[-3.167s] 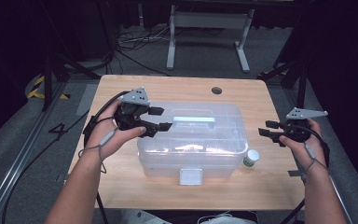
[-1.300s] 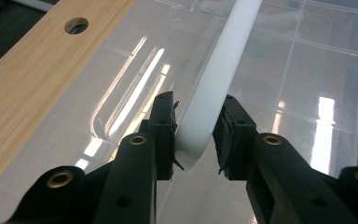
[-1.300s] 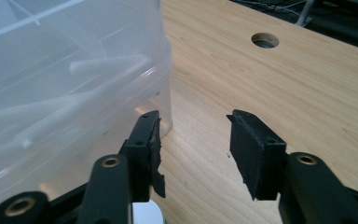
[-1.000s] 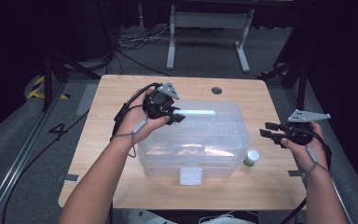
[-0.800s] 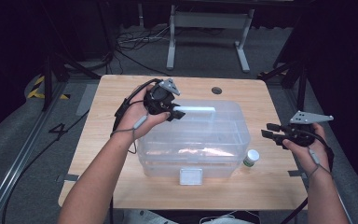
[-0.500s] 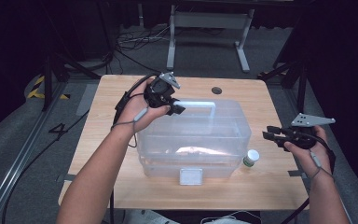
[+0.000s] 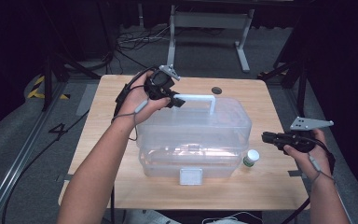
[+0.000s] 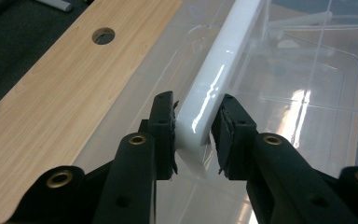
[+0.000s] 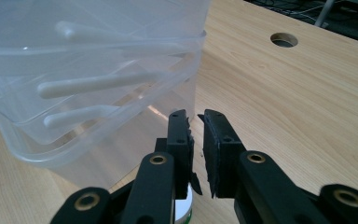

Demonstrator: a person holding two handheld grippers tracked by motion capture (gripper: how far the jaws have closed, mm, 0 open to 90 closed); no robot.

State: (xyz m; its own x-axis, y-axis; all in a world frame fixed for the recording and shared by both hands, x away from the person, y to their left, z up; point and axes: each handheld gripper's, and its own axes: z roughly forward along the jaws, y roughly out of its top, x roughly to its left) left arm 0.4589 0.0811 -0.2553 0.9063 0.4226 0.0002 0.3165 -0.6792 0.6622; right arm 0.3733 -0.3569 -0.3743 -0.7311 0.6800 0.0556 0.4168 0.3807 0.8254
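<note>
Clamping the left gripper [image 8: 193,135] on the white handle [image 8: 216,79] at its left end, atop the clear storage box [image 7: 196,135] sitting mid-table [image 7: 112,116]. Holding the right gripper [image 9: 196,140] beyond the box's right end near the table's right edge, jaws just closing, now nearly together with nothing between, above the small white-capped bottle [image 7: 251,157].

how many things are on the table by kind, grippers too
clear plastic storage box with white handle: 1
small white jar with green label: 1
black two-jaw grippers: 2, the left gripper shut on the white handle, the right gripper held beside the box, its fingers nearly together with nothing between them
total: 4
</note>
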